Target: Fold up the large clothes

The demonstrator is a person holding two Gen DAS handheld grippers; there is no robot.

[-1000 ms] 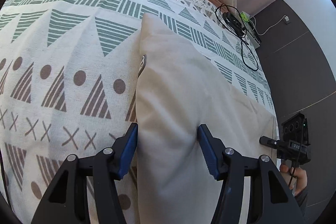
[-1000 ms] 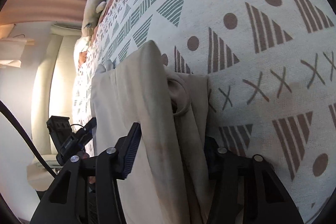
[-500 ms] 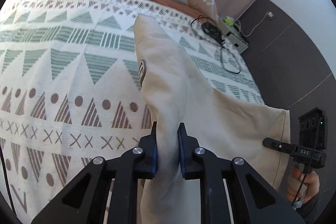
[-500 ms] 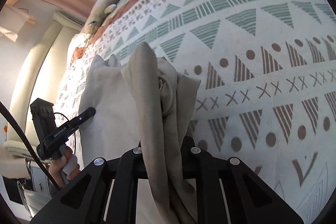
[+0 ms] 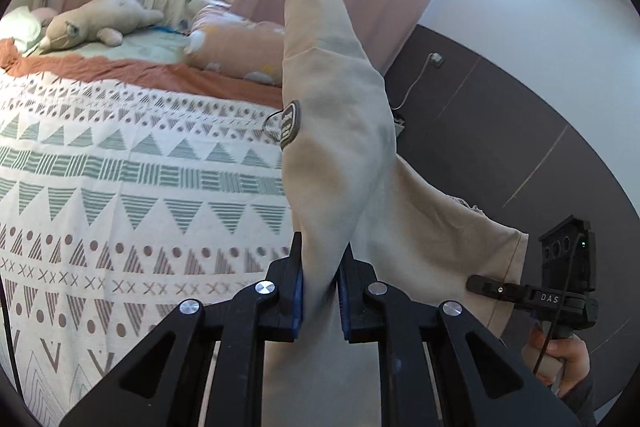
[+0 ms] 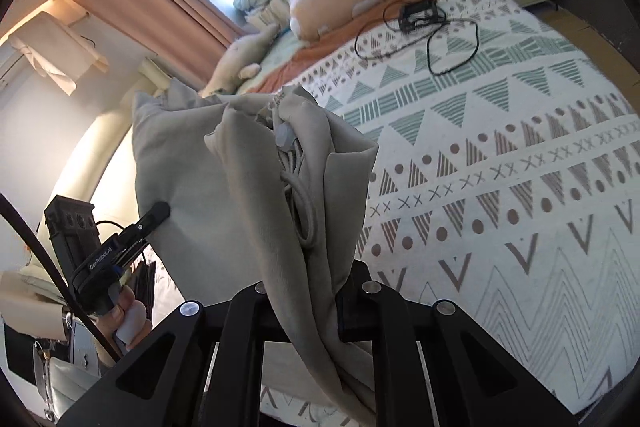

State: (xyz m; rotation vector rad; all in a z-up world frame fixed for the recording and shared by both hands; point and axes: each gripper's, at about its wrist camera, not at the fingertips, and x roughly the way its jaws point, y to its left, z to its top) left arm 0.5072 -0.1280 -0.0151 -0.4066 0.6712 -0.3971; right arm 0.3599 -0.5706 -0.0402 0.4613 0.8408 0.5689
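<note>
1. The left gripper (image 5: 320, 291), wide open around the beige garment (image 5: 336, 131) a second before, was clamped on a bunched fold of it, its jaws still closing slightly.
2. The right gripper (image 6: 320, 303) had likewise shut on the garment's other end, near the drawcord (image 6: 300, 187).
3. The cloth, earlier flat on the patterned bedspread (image 5: 120, 187), hung lifted between both grippers above the bed's near edge.
4. That probably readied it for spreading or a first fold.

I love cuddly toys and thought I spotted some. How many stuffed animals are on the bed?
1 for certain: a beige stuffed animal lying near the head of the bed, beside the orange pillow, in front of the curtains. Bedding piled behind could hide others.
</note>
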